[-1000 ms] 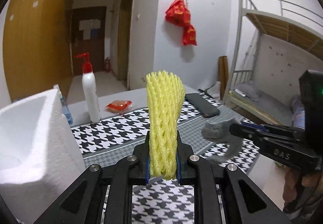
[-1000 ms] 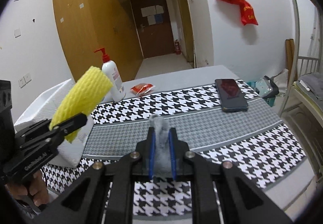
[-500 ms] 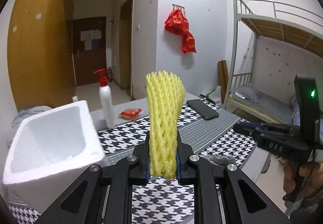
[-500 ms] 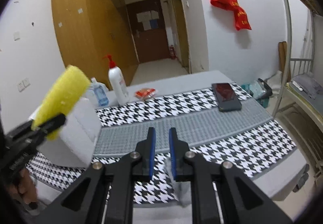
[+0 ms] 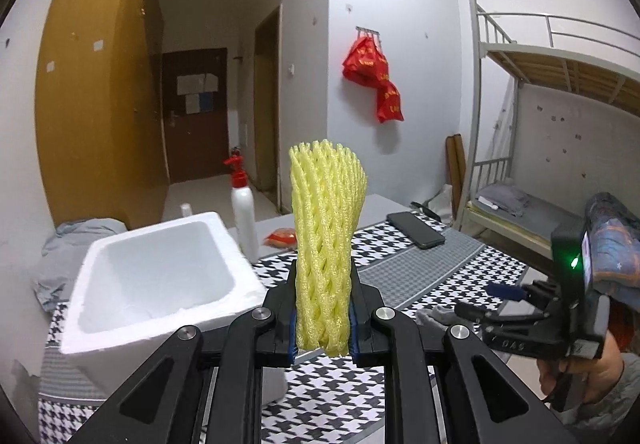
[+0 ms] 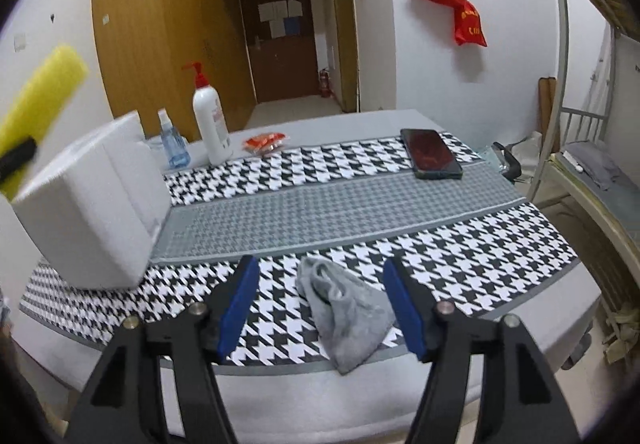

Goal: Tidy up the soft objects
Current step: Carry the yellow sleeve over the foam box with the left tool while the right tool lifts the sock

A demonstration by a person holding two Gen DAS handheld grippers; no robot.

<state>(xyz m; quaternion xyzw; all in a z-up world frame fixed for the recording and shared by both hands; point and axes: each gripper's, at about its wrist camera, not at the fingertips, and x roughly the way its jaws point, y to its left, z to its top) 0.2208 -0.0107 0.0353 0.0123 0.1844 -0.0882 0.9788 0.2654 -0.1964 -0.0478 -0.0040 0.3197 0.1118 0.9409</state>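
The right gripper [image 6: 322,308] is opening, its jaws clear of the grey sock [image 6: 346,310] lying at the table's [image 6: 280,404] near edge, while the left gripper [image 5: 323,318] clamps the yellow foam net [image 5: 326,244] upright beside the white foam box [image 5: 160,272] at the table's left edge.

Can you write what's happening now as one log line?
left gripper: shut on net | right gripper: opening over sock | box: empty

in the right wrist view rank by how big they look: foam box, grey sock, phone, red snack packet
1. foam box
2. grey sock, though nearness to the camera inflates it
3. phone
4. red snack packet
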